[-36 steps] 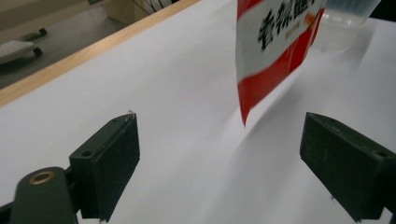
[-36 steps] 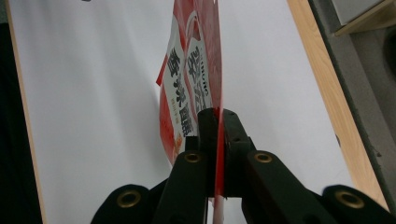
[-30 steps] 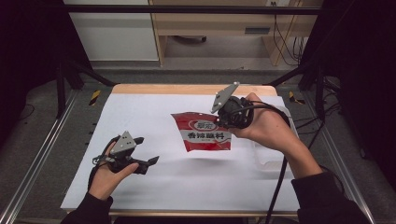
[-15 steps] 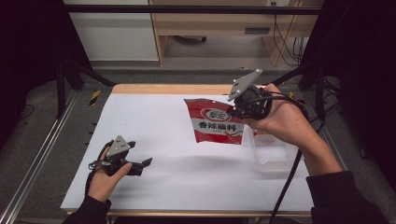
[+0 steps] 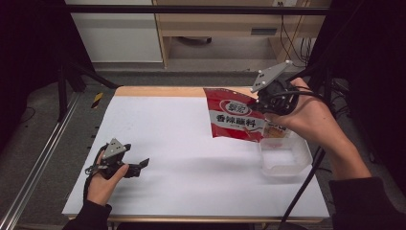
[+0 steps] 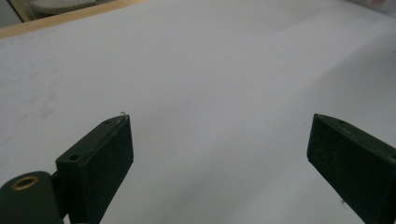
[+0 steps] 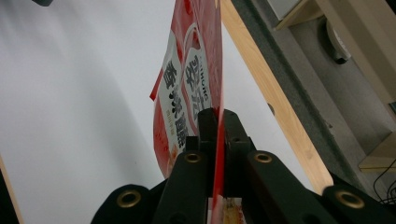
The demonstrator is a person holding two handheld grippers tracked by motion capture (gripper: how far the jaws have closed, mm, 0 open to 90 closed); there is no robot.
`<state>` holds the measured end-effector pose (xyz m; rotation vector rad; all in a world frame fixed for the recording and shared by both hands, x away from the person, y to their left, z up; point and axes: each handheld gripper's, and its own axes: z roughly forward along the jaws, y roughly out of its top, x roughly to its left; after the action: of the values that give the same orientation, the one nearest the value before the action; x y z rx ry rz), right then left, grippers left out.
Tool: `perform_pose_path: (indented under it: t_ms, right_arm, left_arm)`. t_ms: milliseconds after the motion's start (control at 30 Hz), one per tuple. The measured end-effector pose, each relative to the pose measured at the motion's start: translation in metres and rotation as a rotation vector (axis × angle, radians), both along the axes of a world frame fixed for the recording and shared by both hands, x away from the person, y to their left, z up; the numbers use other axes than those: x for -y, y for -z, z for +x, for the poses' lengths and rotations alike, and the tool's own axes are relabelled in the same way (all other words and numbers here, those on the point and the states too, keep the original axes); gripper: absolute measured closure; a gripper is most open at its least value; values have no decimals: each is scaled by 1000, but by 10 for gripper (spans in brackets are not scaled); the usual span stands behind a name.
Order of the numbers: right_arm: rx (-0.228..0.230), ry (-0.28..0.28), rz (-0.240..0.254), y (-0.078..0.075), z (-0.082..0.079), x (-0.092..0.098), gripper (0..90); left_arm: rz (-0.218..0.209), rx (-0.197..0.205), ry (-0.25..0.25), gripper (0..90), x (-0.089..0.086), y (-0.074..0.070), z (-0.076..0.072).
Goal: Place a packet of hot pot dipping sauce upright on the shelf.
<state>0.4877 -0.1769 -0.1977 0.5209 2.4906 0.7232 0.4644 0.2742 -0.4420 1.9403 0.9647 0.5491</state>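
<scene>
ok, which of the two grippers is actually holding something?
The right gripper, raised at the table's far right: its jaws are shut on the red sauce packet above the clear plastic container. The left gripper sits low, jaws open, nothing between them.

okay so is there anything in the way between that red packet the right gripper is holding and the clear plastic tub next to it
Nothing visible blocks it. The right gripper is shut on the red packet, held above the white table, and the clear tub sits open just below the packet's lower right corner. The left gripper is far off.
</scene>
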Motion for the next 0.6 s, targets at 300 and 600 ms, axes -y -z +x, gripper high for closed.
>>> perform_pose_path:
  t_ms: [300, 600]
  right_arm:
    - [22, 63, 5, -3, -9, 27, 895]
    - [15, 113, 29, -2, -19, 55, 896]
  left_arm:
    - [-64, -1, -54, 72, -16, -1, 3]
    - [-107, -8, -83, 72, -23, -1, 4]
